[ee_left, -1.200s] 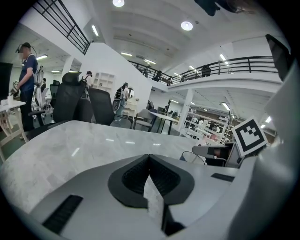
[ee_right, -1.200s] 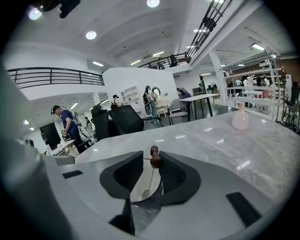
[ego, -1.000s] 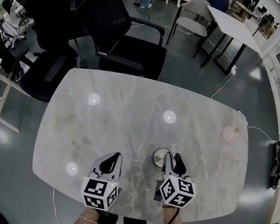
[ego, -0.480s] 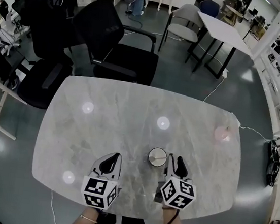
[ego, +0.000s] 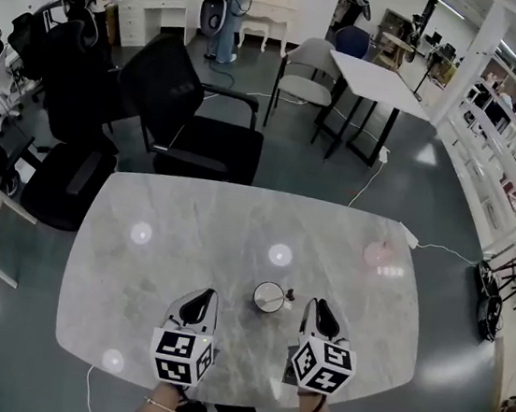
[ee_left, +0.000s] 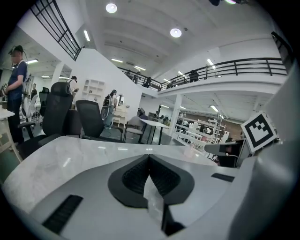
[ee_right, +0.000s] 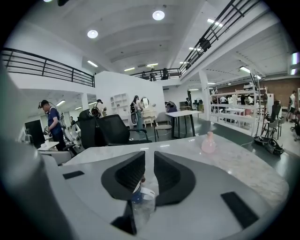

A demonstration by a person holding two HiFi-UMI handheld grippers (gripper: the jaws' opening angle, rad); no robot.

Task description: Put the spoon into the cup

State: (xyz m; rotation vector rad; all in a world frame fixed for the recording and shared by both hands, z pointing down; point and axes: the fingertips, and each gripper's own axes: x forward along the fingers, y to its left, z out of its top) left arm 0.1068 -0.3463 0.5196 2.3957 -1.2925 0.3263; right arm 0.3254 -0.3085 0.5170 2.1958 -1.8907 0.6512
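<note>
Now, spoon (ego: 277, 295) in cup (ego: 255, 297), long axis near upright, handle rightward.

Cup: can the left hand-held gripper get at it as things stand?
Probably yes: the cup stands close to the right of the left hand-held gripper, with only bare table between them.

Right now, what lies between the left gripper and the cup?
Nothing stands there: the head view shows only bare marble table between the left gripper and the cup.
</note>
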